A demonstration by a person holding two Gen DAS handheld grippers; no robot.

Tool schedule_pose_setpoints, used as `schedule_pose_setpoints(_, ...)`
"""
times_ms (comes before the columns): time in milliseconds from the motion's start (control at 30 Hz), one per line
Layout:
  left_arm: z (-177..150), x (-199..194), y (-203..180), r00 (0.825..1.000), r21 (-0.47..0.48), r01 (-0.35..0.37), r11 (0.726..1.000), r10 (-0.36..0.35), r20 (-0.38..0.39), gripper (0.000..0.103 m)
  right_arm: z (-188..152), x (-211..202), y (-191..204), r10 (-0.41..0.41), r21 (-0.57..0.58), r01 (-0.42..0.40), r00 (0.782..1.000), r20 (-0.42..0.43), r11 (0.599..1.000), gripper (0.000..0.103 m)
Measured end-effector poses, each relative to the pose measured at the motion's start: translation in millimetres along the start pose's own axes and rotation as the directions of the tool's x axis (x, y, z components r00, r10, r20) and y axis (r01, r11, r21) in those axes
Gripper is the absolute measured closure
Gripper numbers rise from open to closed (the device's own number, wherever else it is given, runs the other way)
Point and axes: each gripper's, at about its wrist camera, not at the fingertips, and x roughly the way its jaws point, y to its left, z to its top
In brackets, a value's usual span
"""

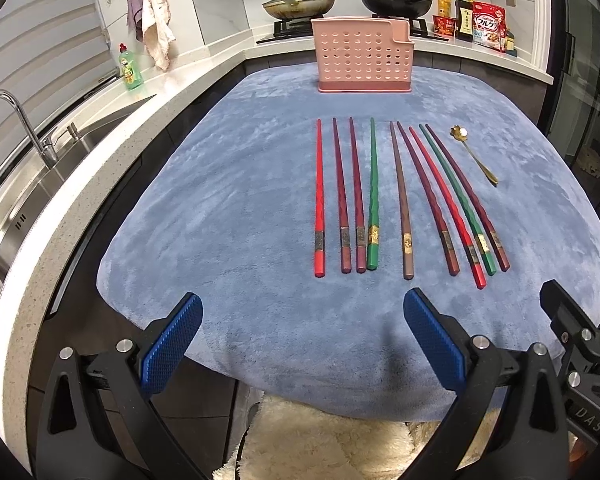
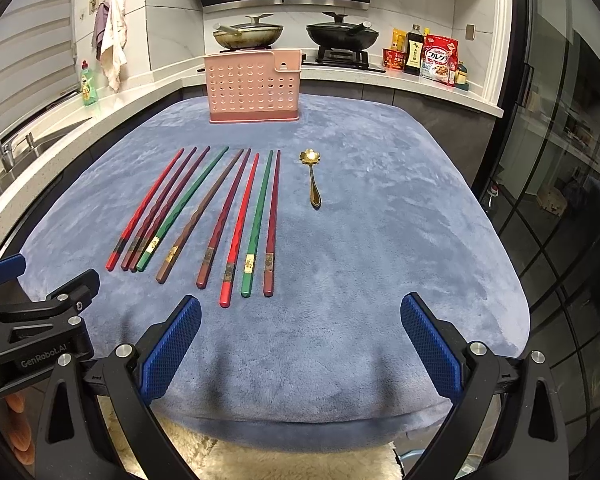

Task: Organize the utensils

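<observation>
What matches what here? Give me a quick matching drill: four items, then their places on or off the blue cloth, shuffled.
Items:
1. pink utensil holder
2. gold spoon
3. chopsticks
4. dish soap bottle

Places:
A. on the white counter near the sink
B. lying in a row mid-cloth
C. upright at the cloth's far edge
D. alone, right of the row

Pairs: 1-C, 2-D, 3-B, 4-A

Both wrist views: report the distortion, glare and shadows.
Left wrist view: strong fisheye bending, the counter edge curves and the chopsticks fan out; black vignette in the corners; image sharp. Right wrist view: same barrel bending, glare spot on the spoon bowl, reflections on the glass door, soft shadows on the blue cloth ahead of the open right gripper.
</observation>
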Motion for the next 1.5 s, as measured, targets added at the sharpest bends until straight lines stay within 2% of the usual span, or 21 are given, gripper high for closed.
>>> schedule_pose_setpoints(1500, -2.1, -0.4, 7.7, 1.000, -0.030, 0.003, 1.000, -0.004, -0.013, 0.007, -1.3, -0.9, 3.9, 0.008, -0.006, -0.008, 1.000, 0.003, 1.000, 0.007)
